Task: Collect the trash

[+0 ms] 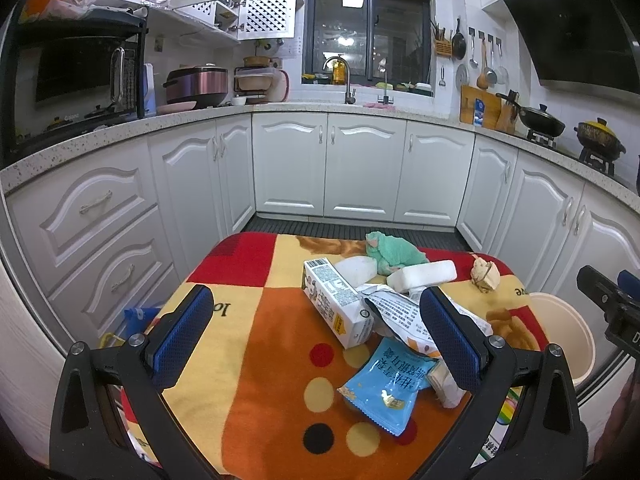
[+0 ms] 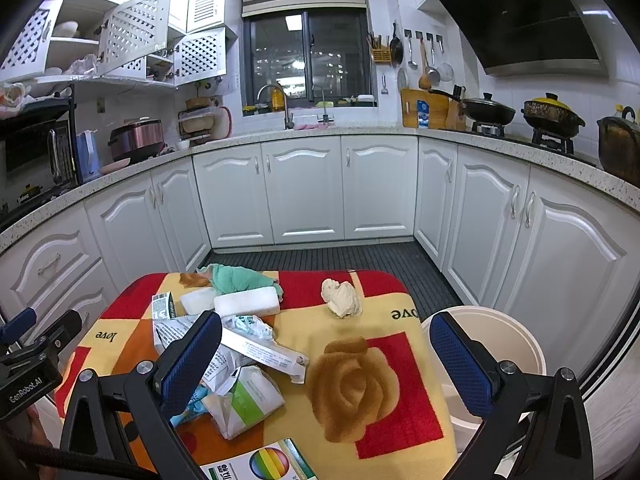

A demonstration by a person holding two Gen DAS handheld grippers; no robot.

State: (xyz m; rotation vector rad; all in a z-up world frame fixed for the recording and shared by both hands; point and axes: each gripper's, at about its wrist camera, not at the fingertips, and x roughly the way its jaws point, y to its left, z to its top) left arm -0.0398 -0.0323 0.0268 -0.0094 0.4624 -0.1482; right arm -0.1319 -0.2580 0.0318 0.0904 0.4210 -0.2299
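Blanket (image 2: 384, 412): red, orange and yellow blocks, tan rose motif, coloured dots.
Carton (image 1: 338, 304): white, black print.
Snack packet (image 1: 384, 388): light blue, white characters.
Cloth (image 1: 390, 252): mint green.
Crumpled paper (image 2: 341, 297): beige.
Foam blocks (image 2: 247, 301): white.
Bin (image 2: 496, 332): cream.
Gripper pads (image 1: 184, 332): blue, dimpled.
Cabinets (image 2: 304, 192): white.

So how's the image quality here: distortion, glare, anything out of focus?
Left wrist view: strong fisheye bend in the countertop, dark corners, ceiling light reflected in the window, milk carton sharp. Right wrist view: same curving, evenly lit, crumpled paper and bin in focus.
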